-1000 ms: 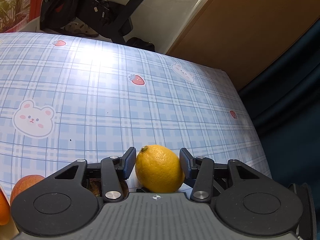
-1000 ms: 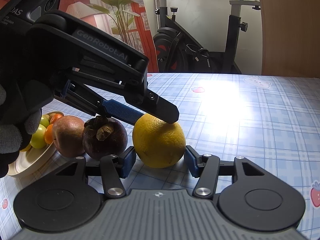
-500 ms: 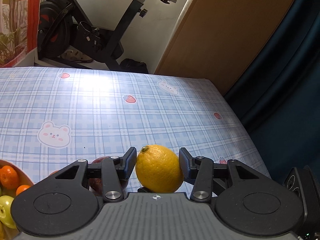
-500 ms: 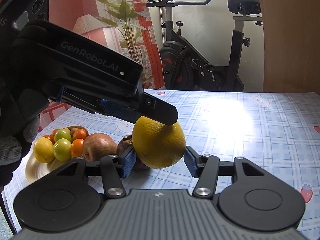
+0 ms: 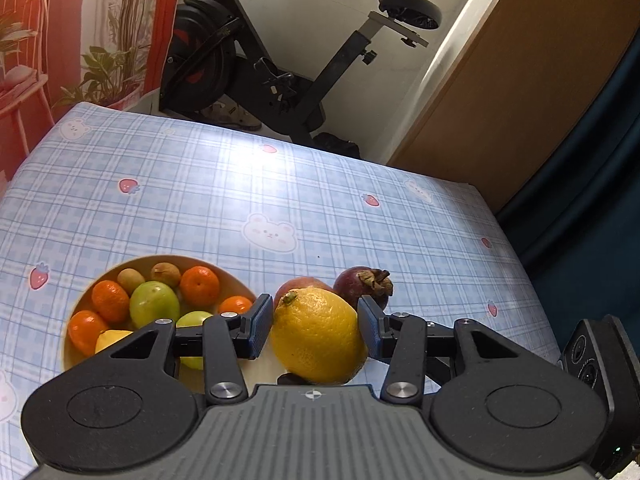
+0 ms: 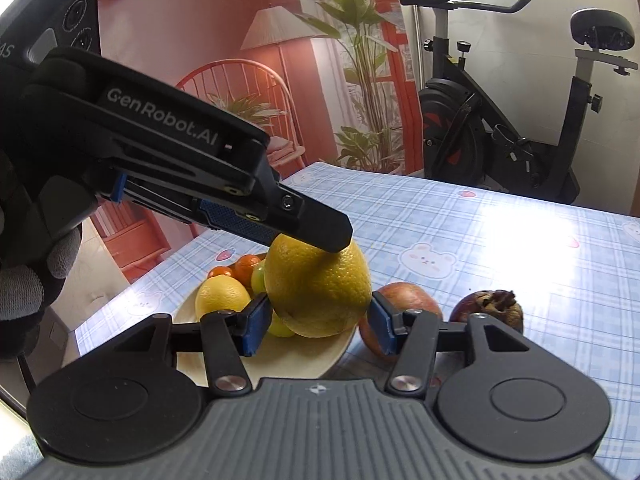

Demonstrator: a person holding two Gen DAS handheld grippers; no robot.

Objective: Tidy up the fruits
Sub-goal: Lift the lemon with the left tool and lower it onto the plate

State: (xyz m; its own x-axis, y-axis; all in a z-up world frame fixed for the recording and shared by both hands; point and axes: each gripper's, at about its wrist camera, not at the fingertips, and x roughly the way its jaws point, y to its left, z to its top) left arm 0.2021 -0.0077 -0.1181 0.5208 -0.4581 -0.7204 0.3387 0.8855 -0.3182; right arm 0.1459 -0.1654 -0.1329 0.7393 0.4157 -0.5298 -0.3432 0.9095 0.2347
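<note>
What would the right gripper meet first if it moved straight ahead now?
The lemon: it already sits between the right gripper's jaws, held from above by the left gripper.

A black exercise bike (image 5: pixel 280 68) stands beyond a table spread with a blue plaid cloth (image 5: pixel 224 204) printed with bears and strawberries. Potted plants (image 6: pixel 360 92), a red wire chair (image 6: pixel 240 88) and a lamp mural (image 6: pixel 276 28) line the wall; a wooden door (image 5: pixel 516 80) stands opposite.
</note>
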